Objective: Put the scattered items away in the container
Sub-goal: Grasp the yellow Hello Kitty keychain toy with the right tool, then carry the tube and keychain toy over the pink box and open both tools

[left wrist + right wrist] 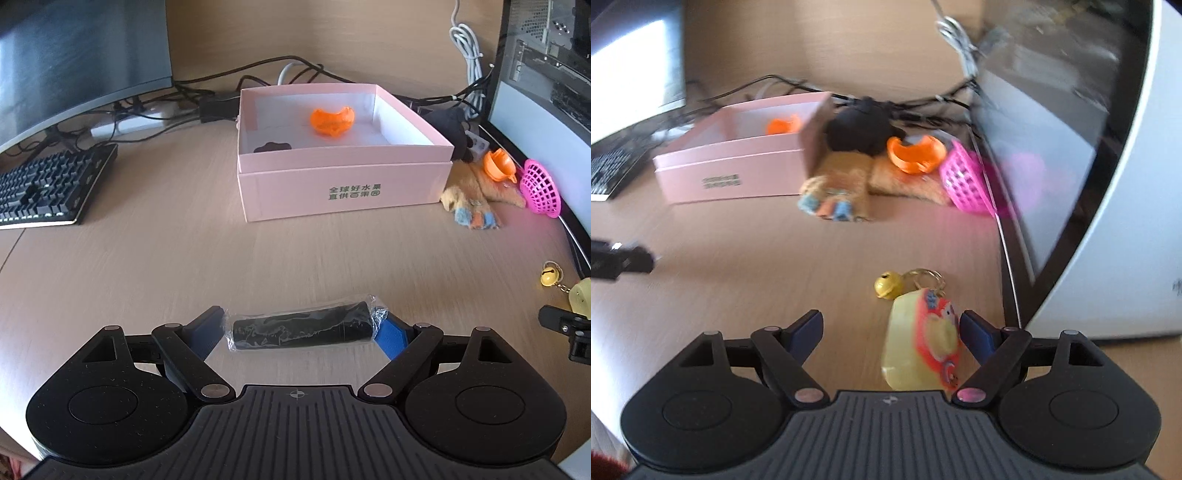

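- Pink box sits well ahead of both my jaws, an orange piece already inside; everything else has to follow it.
- Plush toy, pink basket and orange cup wait beside the box, far beyond my right fingers.
- Wrapped black roll lies crosswise in my left gripper, jaws clamped on its ends; slick film there could let it slide out during the carry.
- Yellow keychain rests between my right gripper jaws, spread apart, right pad just beside it; closing off-centre may squirt it sideways, its bell dragging.
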Demonstrator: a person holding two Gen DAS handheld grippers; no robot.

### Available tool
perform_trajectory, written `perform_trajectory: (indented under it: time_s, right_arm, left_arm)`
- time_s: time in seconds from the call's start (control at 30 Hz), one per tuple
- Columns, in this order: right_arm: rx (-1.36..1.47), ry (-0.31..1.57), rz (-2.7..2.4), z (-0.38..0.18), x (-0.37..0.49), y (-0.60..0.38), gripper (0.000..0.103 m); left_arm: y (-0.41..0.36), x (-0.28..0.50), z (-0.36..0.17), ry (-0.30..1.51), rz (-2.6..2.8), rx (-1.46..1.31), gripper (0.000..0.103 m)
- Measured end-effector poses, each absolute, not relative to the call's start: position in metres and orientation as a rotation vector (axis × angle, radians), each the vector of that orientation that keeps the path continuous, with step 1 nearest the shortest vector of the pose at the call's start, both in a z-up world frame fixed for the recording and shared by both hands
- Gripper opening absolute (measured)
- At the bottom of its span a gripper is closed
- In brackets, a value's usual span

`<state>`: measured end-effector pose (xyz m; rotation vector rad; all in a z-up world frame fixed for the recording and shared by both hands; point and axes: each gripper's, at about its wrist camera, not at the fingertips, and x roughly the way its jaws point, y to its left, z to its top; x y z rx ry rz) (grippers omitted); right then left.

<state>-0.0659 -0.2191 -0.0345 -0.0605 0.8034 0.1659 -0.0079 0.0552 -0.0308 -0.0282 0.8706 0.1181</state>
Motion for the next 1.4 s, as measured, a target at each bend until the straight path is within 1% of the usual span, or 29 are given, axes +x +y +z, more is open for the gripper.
perform_trajectory:
  time_s: [0.1,0.2,0.27,0.33,0.57,0.87,0.93,1.03,1.4]
  right_arm:
    - [-0.025,0.824,0.157,-0.037,-0.066,-0.222,0.081]
    - [-0.044,0.820,0.160,-0.038,-0.069,-0.220,0.077]
    - [-0.064,0.817,0.167,-0.038,-0.070,-0.216,0.068]
    - [-0.078,0.820,0.190,-0.035,-0.069,-0.213,0.052]
    - [-0.096,0.816,0.226,-0.027,-0.068,-0.198,0.052]
    - [-0.206,0.770,0.409,-0.011,-0.082,-0.145,0.051]
    - [-0.224,0.756,0.439,-0.006,-0.085,-0.134,0.046]
    - [-0.242,0.742,0.470,0.001,-0.086,-0.123,0.045]
    - [-0.332,0.710,0.493,-0.014,-0.086,-0.108,0.045]
  left_arm:
    - [0.058,-0.009,-0.029,0.871,0.092,-0.038,0.090]
    - [0.062,-0.007,-0.031,0.885,0.073,-0.044,0.090]
    - [0.065,-0.004,-0.032,0.902,0.055,-0.055,0.090]
    - [0.068,-0.003,-0.031,0.909,0.036,-0.063,0.090]
    - [0.072,-0.006,-0.028,0.903,-0.001,-0.052,0.090]
    - [0.085,-0.017,-0.027,0.893,-0.014,-0.067,0.090]
    - [0.088,-0.019,-0.026,0.888,-0.013,-0.073,0.090]
    - [0.092,-0.022,-0.027,0.891,-0.012,-0.080,0.090]
    - [0.092,-0.023,-0.034,0.900,0.013,-0.080,0.090]
